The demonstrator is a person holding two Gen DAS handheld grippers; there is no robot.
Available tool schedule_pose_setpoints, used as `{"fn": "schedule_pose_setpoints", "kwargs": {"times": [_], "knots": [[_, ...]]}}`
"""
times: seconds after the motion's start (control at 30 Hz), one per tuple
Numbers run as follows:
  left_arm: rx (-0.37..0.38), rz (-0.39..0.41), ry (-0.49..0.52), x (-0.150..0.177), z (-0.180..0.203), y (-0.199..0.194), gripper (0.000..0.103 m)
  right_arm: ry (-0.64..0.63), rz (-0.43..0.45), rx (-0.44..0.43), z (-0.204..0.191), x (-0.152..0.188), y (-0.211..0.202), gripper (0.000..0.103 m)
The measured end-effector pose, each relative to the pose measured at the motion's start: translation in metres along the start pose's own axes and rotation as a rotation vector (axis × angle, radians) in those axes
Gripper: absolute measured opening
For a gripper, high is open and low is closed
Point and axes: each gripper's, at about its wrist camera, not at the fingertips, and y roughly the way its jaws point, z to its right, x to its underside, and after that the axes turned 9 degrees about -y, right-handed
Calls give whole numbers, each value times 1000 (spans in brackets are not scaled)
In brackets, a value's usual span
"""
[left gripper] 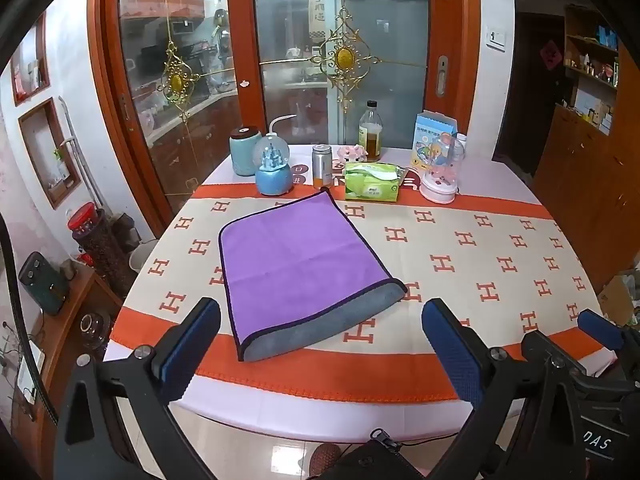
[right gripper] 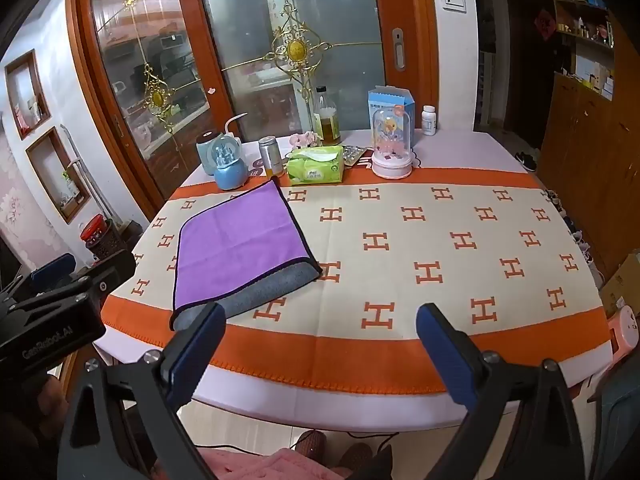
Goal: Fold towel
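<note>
Across most of both views spreads the table (left gripper: 460, 248) w/ its H-print cloth; the purple towel (left gripper: 296, 264) lies folded left of center, grey underside showing at its near edge. Lower frame: left gripper (left gripper: 320, 344) & right gripper (right gripper: 320, 344) both spread wide, holding nothing. Tissue pack (left gripper: 372, 186) sits upper center, just behind towel.

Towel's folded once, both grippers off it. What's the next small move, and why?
Probably bring the open left gripper down to the towel at its near grey edge: it lies folded once on the table, and both grippers hang open short of it.
</note>
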Motion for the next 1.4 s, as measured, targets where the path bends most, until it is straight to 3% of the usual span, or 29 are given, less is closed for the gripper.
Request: {"fn": "schedule_pose_setpoints", "kwargs": {"times": [1.4], "knots": [[-15, -62, -26, 15, 8, 6, 100, -34, -43, -45, 10, 3, 6, 97]]}}
